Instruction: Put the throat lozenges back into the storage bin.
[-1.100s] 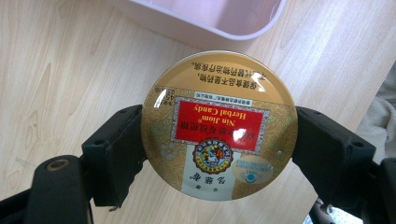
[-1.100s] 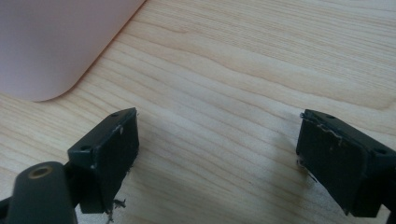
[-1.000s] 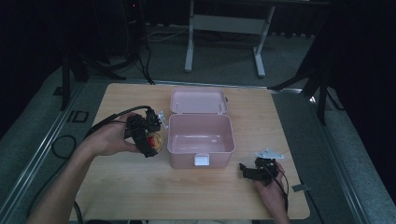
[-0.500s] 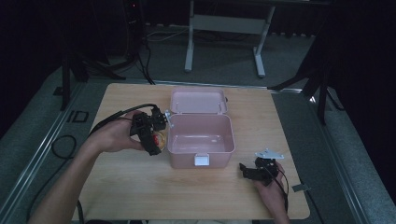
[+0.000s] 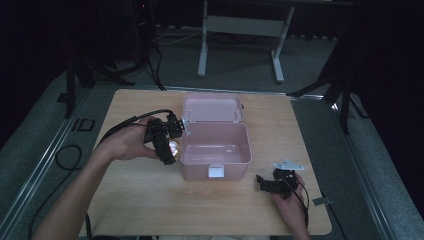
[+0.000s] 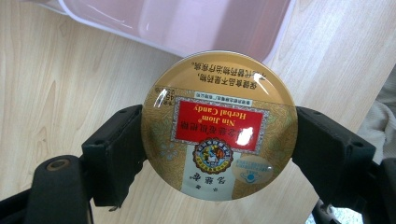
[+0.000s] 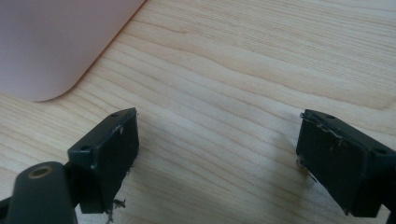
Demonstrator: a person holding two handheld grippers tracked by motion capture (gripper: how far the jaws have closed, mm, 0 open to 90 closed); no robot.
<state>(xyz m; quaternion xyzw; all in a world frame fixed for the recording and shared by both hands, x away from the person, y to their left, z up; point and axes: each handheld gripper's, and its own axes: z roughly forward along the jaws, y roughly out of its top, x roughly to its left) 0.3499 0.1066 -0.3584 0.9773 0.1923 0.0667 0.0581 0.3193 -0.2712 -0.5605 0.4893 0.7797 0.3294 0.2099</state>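
Gripped by its rim between the jaws of the left gripper [image 5: 167, 142], a round herbal candy tin [image 6: 219, 125] hangs left of centre in the high view, just outside the left wall of the open pink box [image 5: 215, 150], probably bound for its empty inside. Wooden table [image 5: 150, 200] lies bare around the box. Right gripper [image 5: 276, 182], low right, rests on the wood, jaws spread and empty.

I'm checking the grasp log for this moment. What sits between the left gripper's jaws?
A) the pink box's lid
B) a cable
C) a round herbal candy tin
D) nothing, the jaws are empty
C: in the left gripper view the two black jaws of the left gripper press on opposite sides of the round gold candy tin, held above the table beside the open pink box.
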